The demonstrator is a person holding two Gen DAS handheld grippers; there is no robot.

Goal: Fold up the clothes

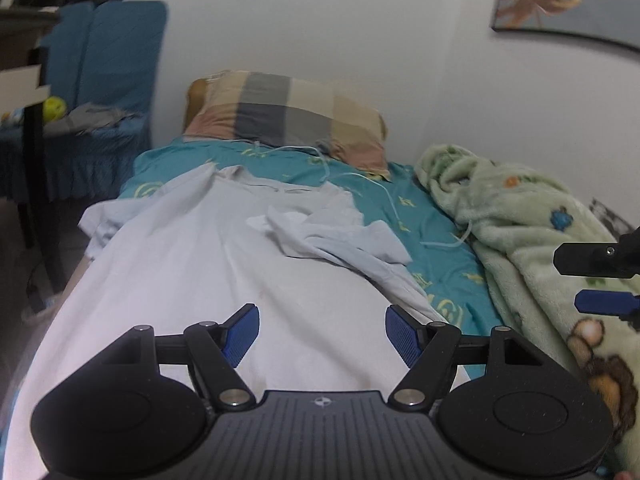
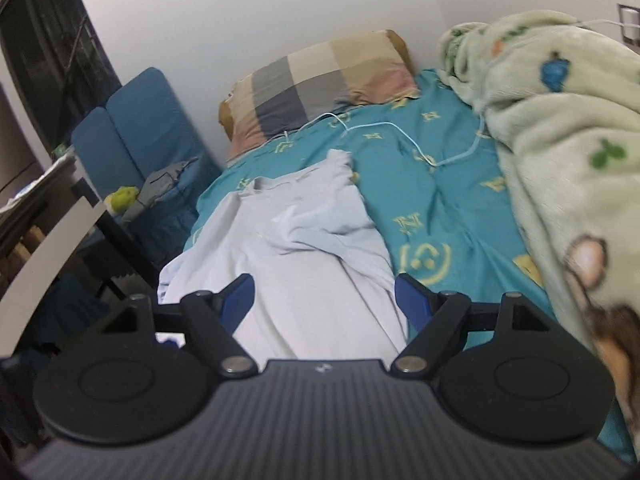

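The left gripper [image 1: 322, 334] has a matte black ribbed body with a small round white-and-black emblem at twelve o'clock on its top edge. Two round black discs flank the body at nine and three o'clock. Black linkage arms, pinned with silver round pivots, carry fingers faced with ridged blue pads [image 1: 402, 336]. The right gripper [image 2: 324, 300] has the same black frame, silver pivots and blue pads [image 2: 238, 300].
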